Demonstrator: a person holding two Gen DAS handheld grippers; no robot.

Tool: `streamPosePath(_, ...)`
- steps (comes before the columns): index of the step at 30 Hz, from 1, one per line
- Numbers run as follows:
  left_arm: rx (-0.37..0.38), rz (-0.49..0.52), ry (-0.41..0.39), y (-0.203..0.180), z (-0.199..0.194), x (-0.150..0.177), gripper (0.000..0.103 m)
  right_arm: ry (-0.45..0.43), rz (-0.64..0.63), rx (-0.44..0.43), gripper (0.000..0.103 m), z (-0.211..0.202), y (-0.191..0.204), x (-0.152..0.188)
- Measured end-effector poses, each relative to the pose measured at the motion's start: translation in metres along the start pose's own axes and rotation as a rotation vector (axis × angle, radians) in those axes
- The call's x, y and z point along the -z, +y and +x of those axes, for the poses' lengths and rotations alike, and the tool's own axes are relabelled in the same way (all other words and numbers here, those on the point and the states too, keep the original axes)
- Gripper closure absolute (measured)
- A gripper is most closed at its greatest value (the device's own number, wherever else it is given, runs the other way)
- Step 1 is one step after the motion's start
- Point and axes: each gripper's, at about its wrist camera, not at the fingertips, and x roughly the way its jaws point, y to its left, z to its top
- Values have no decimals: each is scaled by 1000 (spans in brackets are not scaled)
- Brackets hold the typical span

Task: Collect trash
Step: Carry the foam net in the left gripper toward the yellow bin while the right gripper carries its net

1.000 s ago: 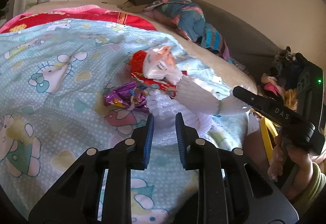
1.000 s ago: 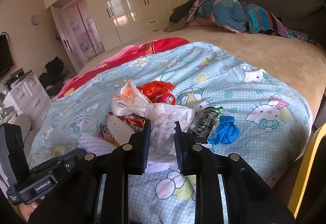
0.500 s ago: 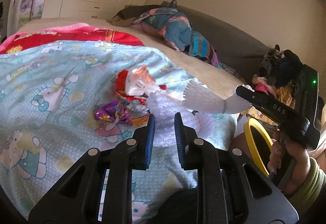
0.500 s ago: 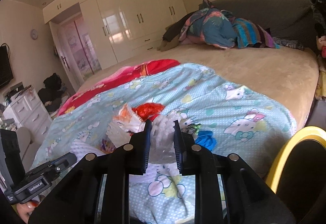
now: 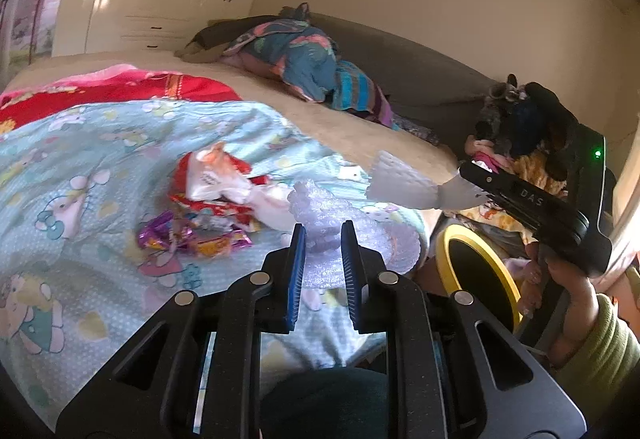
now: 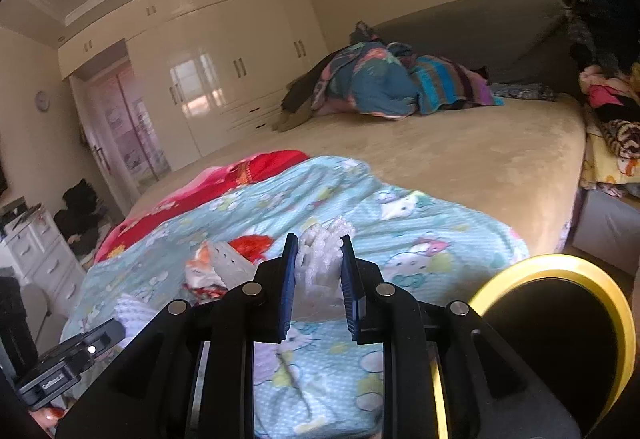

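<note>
My left gripper [image 5: 323, 239] is shut on a crumpled piece of white bubble wrap [image 5: 324, 211], held above the blue cartoon blanket [image 5: 80, 159]. My right gripper [image 6: 319, 251] is shut on a piece of white foam wrap [image 6: 320, 259]; in the left wrist view it [image 5: 448, 195] holds this white piece [image 5: 400, 183] in the air near the bed's edge. A pile of trash lies on the blanket: a white and red plastic bag [image 5: 216, 175] and shiny purple and red wrappers [image 5: 192, 231]. A yellow-rimmed bin [image 6: 560, 323] [image 5: 476, 275] stands by the bed.
A bundle of coloured clothes [image 5: 304, 63] lies on the beige bed [image 6: 460, 155]. A red blanket [image 5: 120, 87] lies beyond the blue one. White wardrobes [image 6: 224, 79] line the far wall. More clothes [image 6: 608, 103] are piled at the right.
Both grippers have lifted and pulled back from the trash pile with their white pieces. The yellow-rimmed bin has come into both views at the lower right.
</note>
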Motion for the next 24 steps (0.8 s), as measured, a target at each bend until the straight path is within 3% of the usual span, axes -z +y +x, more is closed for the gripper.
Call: streamPosePath(24, 143, 162, 59, -84, 32, 4, 90, -52, 117, 225, 83, -51, -79, -3)
